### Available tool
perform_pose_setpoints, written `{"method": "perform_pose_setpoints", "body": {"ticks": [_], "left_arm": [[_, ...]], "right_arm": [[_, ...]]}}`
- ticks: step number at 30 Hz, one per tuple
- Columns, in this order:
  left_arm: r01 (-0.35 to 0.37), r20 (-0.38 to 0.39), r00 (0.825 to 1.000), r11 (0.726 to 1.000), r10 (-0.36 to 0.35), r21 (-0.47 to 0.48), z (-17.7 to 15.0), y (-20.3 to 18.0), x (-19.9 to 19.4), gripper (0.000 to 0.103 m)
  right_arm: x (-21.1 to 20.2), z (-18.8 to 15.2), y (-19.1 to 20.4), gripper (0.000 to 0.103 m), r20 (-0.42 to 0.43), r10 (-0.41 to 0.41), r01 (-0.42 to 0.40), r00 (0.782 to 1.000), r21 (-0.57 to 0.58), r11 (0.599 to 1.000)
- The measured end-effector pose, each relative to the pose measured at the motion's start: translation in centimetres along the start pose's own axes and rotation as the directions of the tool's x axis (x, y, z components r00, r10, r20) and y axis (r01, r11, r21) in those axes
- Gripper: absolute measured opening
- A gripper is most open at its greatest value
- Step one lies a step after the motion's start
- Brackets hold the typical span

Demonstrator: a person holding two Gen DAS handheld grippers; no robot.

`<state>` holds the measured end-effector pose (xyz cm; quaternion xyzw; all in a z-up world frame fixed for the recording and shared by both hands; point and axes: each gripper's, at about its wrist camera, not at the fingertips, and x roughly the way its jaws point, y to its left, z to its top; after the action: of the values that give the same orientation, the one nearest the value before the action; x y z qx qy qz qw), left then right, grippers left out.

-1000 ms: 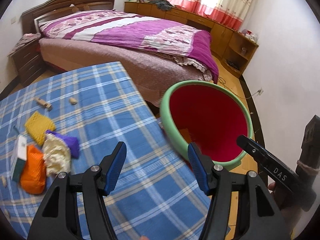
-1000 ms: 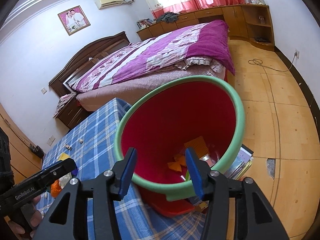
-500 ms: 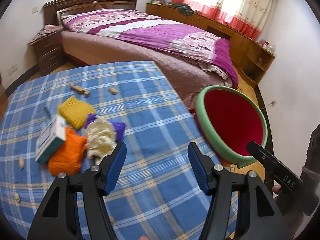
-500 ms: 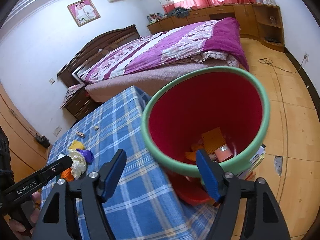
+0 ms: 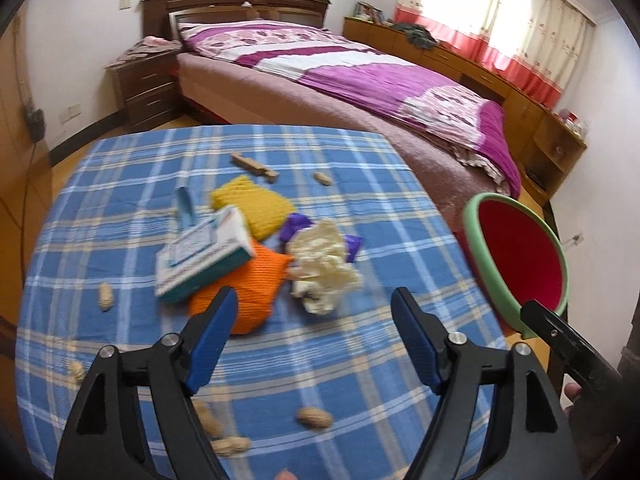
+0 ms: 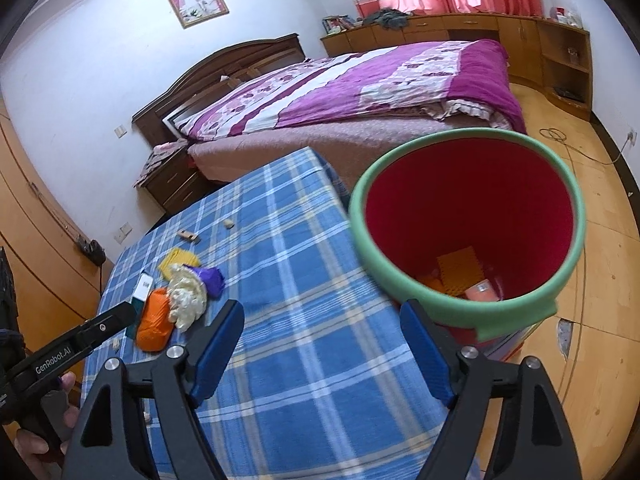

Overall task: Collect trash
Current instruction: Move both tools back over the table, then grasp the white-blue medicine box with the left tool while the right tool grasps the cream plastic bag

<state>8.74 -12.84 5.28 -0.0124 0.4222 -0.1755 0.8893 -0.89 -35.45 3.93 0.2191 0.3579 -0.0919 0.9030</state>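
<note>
The left gripper hangs over a blue plaid tablecloth, its blue-padded jaws spread wide with nothing between them, having just been opening; just beyond its tips sits a heap of trash: an orange crinkled wad nearest, a white and teal carton lying tilted on top of it, a cream crumpled tissue touching its right side, a purple scrap behind the tissue, and a yellow textured pad at the back; a blue clip lies just left of the pad, a wooden clothespin farther back, and peanut shells are scattered near the front edge; the right gripper hovers near the table's right edge, jaws likewise wide and empty, having just been opening too; just past its right finger stands a red bin with a green foam rim, beside the table on the wooden floor, already holding a yellow pad and orange pieces at its bottom; behind everything stands a bed with a purple quilt.
</note>
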Motion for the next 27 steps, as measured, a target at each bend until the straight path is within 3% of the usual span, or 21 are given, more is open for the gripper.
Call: {"method": "perform_pose_setpoints", "body": {"ticks": [3,13,27], "left_arm": [[-0.024,0.013,1.000,0.999,0.024,-0.026,-0.1,1.7,-0.1,0.090],[-0.053,-0.002,0.999,0.986,0.053,-0.155,0.0,7.2,0.4,0.095],[-0.038,-0.005,0.999,0.977,0.037,-0.211,1.5,9.2,3.5,0.096]], "right_arm": [[0.6,-0.3,1.1,0.083,-0.017,0.004,-0.005,1.000,-0.016,1.000],[2.4,-0.8,4.1,0.083,-0.056,0.014,-0.017,0.998,-0.057,0.998],[3.8,-1.1,4.3,0.083,-0.085,0.006,-0.010,0.996,-0.051,0.999]]}}
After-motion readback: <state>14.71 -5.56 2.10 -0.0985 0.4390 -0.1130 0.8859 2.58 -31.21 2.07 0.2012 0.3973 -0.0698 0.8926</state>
